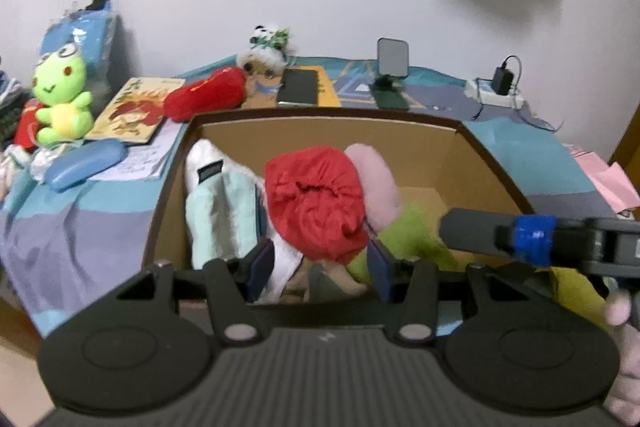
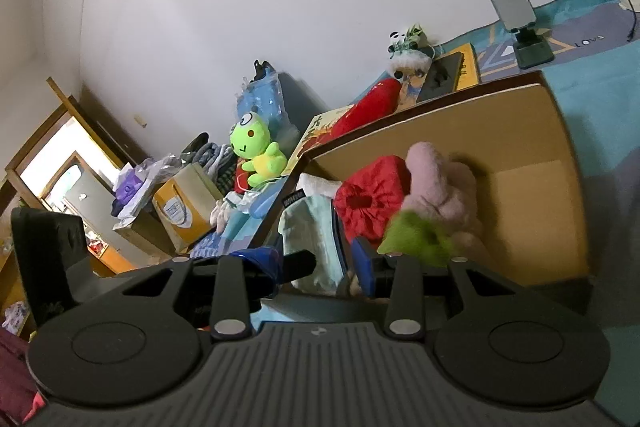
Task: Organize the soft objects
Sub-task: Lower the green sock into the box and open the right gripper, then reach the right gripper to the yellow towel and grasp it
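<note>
An open cardboard box [image 1: 472, 155] on the bed holds a pale mint and white cloth [image 1: 220, 203], a red drawstring bundle [image 1: 316, 203] and a pink-and-green plush [image 1: 412, 231]. My left gripper [image 1: 320, 269] hovers at the box's near edge. It is open, and the bundle and white cloth lie beyond its blue pads. The right gripper's finger [image 1: 460, 231], wrapped in blue tape, reaches in from the right over the green plush. In the right wrist view my right gripper [image 2: 316, 265] stands with fingers apart over the mint cloth [image 2: 312, 227], and the blurred plush [image 2: 416, 239] lies beside its right finger.
On the bed left of the box sit a green frog plush [image 1: 60, 95], a book [image 1: 136, 107], a blue case [image 1: 84, 163] and a red plush [image 1: 208, 93]. Behind the box are a phone [image 1: 300, 87], a phone stand [image 1: 392, 67] and a power strip [image 1: 500, 95].
</note>
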`<act>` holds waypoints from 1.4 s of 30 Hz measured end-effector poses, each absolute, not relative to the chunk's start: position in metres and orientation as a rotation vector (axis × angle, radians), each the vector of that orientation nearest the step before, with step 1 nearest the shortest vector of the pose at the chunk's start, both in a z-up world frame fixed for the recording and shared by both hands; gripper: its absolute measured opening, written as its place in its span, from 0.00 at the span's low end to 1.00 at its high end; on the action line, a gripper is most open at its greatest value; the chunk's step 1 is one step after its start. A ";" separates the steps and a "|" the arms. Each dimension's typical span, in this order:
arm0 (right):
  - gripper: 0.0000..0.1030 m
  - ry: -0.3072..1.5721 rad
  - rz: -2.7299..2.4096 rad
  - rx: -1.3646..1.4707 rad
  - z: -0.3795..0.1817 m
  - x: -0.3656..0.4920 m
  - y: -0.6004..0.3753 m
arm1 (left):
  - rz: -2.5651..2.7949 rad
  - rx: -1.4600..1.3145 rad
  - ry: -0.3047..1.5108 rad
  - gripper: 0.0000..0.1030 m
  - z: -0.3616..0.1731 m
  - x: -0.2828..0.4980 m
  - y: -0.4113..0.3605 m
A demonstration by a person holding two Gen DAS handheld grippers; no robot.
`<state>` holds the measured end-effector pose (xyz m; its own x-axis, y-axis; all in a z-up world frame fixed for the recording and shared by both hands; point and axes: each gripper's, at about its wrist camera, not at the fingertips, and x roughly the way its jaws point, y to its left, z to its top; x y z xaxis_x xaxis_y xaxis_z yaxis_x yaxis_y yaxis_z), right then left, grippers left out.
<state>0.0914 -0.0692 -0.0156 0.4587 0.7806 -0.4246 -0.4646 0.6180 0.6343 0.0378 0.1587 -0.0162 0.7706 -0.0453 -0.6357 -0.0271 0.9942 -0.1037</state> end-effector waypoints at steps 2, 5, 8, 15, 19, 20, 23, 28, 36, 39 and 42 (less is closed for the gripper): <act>0.21 0.759 0.808 0.467 -0.015 0.086 -0.078 | 0.017 -0.105 0.701 0.47 -0.015 0.033 0.151; 0.21 0.759 0.811 0.461 -0.014 0.079 -0.091 | 0.056 -0.091 0.720 0.48 -0.015 0.028 0.137; 0.21 0.760 0.815 0.461 -0.014 0.073 -0.107 | 0.085 -0.082 0.737 0.48 -0.016 0.023 0.120; 0.21 0.789 0.809 0.455 -0.020 0.060 -0.141 | 0.127 -0.058 0.774 0.48 -0.021 0.013 0.078; 0.21 0.814 0.800 0.448 -0.027 0.052 -0.160 | 0.116 -0.050 0.799 0.49 -0.030 0.008 0.052; 0.21 0.823 0.796 0.448 -0.030 0.050 -0.165 | 0.114 -0.048 0.805 0.49 -0.032 0.008 0.046; 0.21 0.849 0.781 0.443 -0.036 0.042 -0.179 | 0.100 -0.047 0.830 0.49 -0.040 0.007 0.028; 0.21 0.895 0.741 0.446 -0.048 0.034 -0.204 | 0.059 -0.031 0.866 0.49 -0.052 0.009 -0.003; 0.21 0.935 0.608 0.486 -0.066 0.022 -0.257 | -0.132 -0.023 0.948 0.49 -0.074 0.017 -0.048; 0.21 0.911 0.559 0.523 -0.067 0.017 -0.281 | -0.239 -0.045 0.946 0.49 -0.075 0.021 -0.064; 0.21 0.858 0.517 0.575 -0.063 0.012 -0.303 | -0.331 -0.060 0.926 0.50 -0.072 0.029 -0.078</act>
<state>0.0124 -0.3034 -0.0629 0.5520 0.6297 -0.5466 -0.1886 0.7328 0.6537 0.0286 -0.0781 -0.0718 0.5541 -0.3055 -0.7744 0.2539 0.9479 -0.1923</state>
